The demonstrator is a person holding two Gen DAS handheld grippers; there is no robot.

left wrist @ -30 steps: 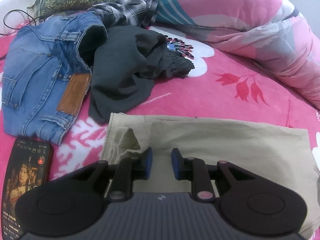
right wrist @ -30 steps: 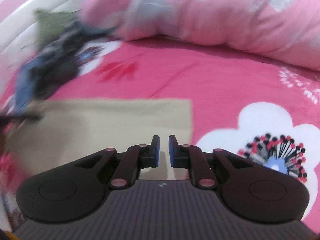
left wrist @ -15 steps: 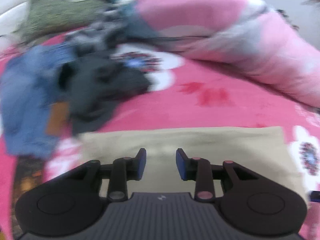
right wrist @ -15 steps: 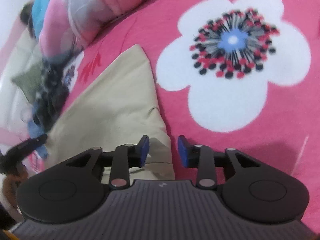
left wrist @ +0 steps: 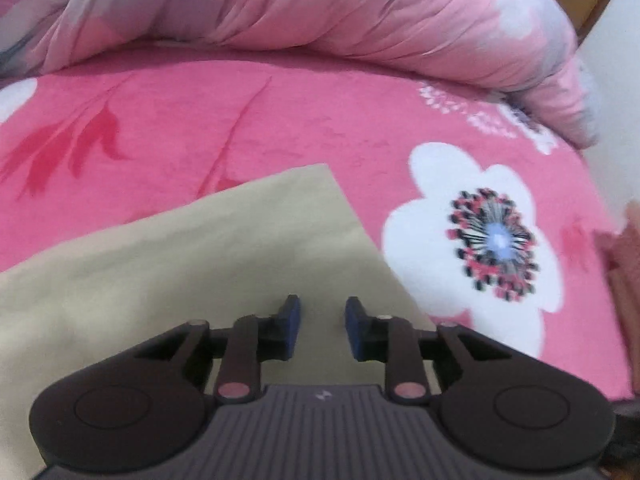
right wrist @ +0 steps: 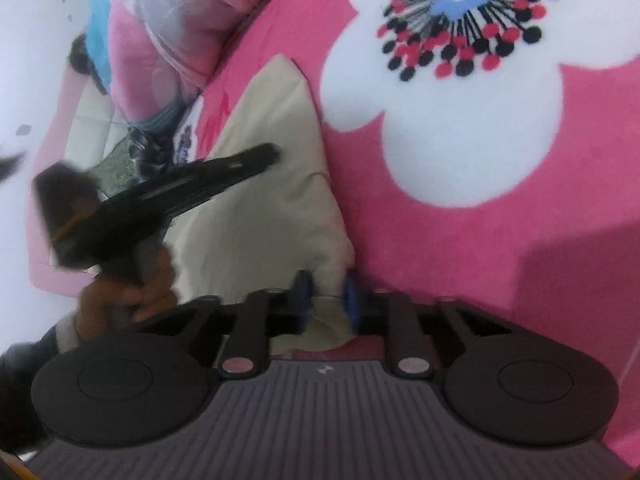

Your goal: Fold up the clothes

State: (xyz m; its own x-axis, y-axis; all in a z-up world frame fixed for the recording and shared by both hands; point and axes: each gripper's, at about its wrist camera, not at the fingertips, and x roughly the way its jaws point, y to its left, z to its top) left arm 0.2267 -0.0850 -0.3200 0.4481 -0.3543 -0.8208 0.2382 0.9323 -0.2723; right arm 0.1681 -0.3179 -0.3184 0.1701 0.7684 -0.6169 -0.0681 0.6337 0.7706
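Note:
A beige garment [left wrist: 200,248] lies flat on the pink flowered bed sheet [left wrist: 280,120]. In the left wrist view my left gripper [left wrist: 322,312] hovers over the garment's right end, close to its edge. Its jaws are closing with a clear gap and no fabric pinched between them. In the right wrist view the garment [right wrist: 272,200] runs away to the upper left. My right gripper [right wrist: 326,292] is at its near corner, jaws closing, with the corner's fabric bunched between the blue pads. The left gripper [right wrist: 268,156] also shows there as a blurred black shape above the cloth.
A rolled pink and grey duvet [left wrist: 320,16] lies along the far side of the bed, also visible in the right wrist view [right wrist: 168,28]. A large white flower print [left wrist: 472,240] lies right of the garment. A hand [right wrist: 120,300] holds the left gripper. Dark clothes [right wrist: 148,152] lie beyond.
The left view swung right, from the clothes pile to the garment's right end. The right gripper rolled and dropped onto the garment's corner; its jaws widened, then closed around the fabric.

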